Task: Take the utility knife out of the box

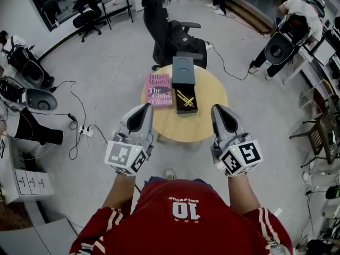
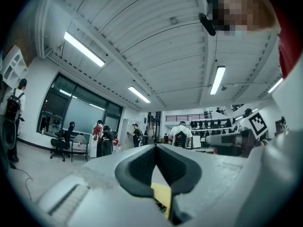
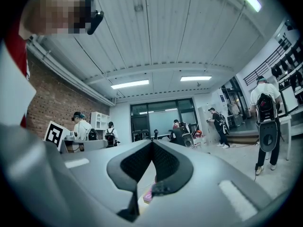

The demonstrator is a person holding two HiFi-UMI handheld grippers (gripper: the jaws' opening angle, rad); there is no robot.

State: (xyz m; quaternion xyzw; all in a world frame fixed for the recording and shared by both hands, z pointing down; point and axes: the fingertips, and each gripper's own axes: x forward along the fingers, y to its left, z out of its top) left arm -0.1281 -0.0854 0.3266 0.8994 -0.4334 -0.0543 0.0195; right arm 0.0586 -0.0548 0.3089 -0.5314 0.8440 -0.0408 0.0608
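A small round wooden table (image 1: 204, 122) stands ahead of me. On it sits an open black box (image 1: 183, 83) with its lid raised at the far side. A gold-coloured utility knife (image 1: 185, 99) lies in the box's tray. My left gripper (image 1: 145, 107) hovers over the table's near left edge, jaws shut and empty. My right gripper (image 1: 217, 109) hovers over the near right edge, also shut with nothing in it. Both are short of the box. In the left gripper view the left gripper (image 2: 155, 148) shows closed pads, and the right gripper (image 3: 151, 144) shows the same in its own view.
A pink book (image 1: 159, 90) lies left of the box. A black office chair (image 1: 169, 33) stands right behind the table. Cables and a power strip (image 1: 85, 131) lie on the floor at left. A person with a backpack (image 1: 289, 33) bends at the far right.
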